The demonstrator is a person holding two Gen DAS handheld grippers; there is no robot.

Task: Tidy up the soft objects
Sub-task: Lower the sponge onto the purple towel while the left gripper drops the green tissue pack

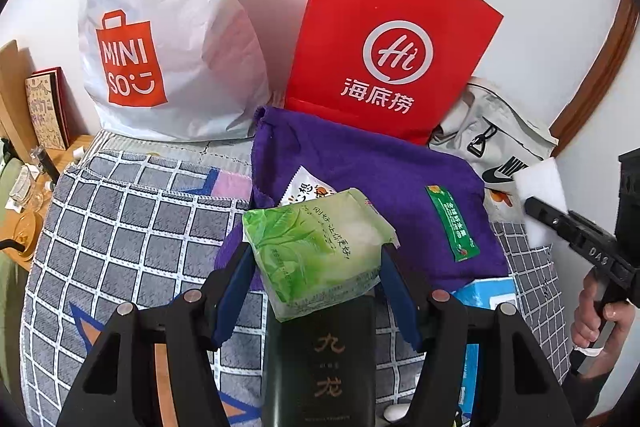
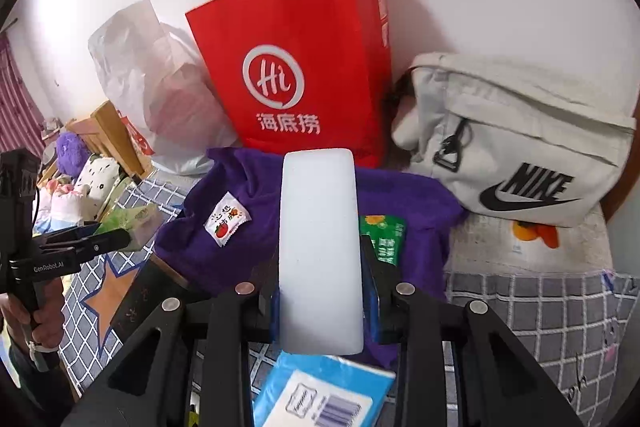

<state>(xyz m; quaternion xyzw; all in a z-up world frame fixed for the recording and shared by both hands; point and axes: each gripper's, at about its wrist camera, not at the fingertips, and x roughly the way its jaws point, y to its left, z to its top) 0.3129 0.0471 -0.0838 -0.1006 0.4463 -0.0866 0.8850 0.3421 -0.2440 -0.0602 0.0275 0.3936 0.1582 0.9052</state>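
My left gripper (image 1: 316, 251) is shut on a green tissue pack (image 1: 320, 247) and holds it above the checked bedspread (image 1: 120, 227). My right gripper (image 2: 320, 255) is shut on a white sponge block (image 2: 318, 247); it also shows in the left wrist view (image 1: 540, 195). A purple towel (image 1: 380, 179) lies ahead with a small white sachet (image 2: 227, 219) and a green sachet (image 1: 452, 223) on it. The left gripper shows at the left of the right wrist view (image 2: 120, 235).
A red paper bag (image 1: 392, 39), a white Miniso bag (image 1: 160, 27) and a white Nike bag (image 2: 520, 147) stand against the wall. A black box (image 1: 324, 355) and a blue pack (image 2: 320, 395) lie near me. A wooden side table (image 1: 40, 187) is at the left.
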